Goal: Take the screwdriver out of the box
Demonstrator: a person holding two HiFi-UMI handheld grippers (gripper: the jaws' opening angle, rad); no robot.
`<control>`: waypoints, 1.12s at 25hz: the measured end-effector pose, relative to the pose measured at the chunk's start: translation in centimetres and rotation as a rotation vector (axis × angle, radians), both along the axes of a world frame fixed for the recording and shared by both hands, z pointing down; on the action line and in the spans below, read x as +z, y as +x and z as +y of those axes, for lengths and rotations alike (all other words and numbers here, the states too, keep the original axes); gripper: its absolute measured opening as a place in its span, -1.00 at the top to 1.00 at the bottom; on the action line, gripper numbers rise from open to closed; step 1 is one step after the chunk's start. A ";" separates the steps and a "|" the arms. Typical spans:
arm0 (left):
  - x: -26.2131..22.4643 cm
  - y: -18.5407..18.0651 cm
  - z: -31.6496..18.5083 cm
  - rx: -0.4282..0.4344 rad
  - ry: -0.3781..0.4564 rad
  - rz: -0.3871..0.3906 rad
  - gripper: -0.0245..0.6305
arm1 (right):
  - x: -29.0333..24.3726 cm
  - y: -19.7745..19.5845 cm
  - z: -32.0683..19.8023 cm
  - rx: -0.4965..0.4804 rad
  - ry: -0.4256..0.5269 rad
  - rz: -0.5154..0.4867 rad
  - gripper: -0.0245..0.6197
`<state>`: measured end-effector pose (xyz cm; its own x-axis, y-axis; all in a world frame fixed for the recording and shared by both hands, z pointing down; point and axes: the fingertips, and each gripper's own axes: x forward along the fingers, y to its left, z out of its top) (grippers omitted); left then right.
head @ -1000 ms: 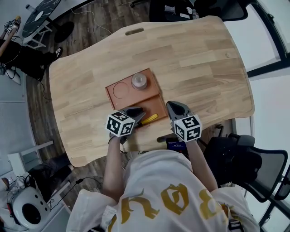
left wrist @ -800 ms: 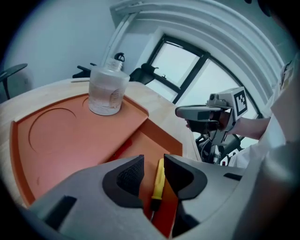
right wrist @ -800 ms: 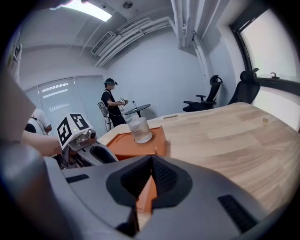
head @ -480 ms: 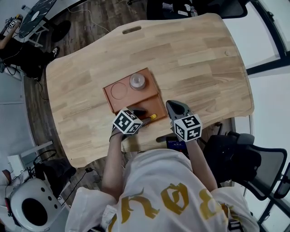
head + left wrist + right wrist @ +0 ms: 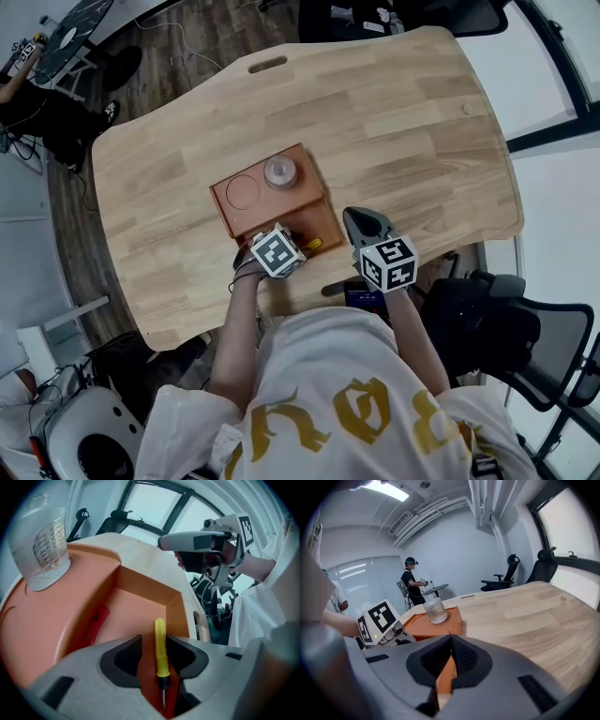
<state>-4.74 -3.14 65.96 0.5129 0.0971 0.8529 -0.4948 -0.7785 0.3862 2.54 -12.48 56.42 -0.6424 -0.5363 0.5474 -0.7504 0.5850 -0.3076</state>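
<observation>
Yellow screwdriver lies between opening jaws of left gripper

I list: box on table, toward its 6 o'clock edge; jar on box, 12 o'clock end; screwdriver inside box, 5 o'clock end.

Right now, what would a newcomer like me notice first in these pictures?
The yellow screwdriver stands out, lying in the orange box between the opening jaws of the left hand-held gripper. Next comes the clear jar standing on the box's raised far part. The black-and-white marker cube on that gripper also draws the eye.
</observation>
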 end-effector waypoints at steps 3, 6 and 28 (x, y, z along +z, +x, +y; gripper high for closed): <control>0.0 0.4 -0.4 0.000 0.022 -0.011 0.48 | -0.2 0.4 -0.4 0.010 -0.001 -0.003 0.89; 0.2 0.3 -0.5 0.009 0.048 -0.040 0.48 | -0.6 0.4 -0.8 0.012 0.006 -0.003 0.89; 0.7 -0.1 -1.4 -0.212 0.150 -0.102 0.68 | -1.0 -1.0 1.2 -0.038 0.010 -0.001 0.89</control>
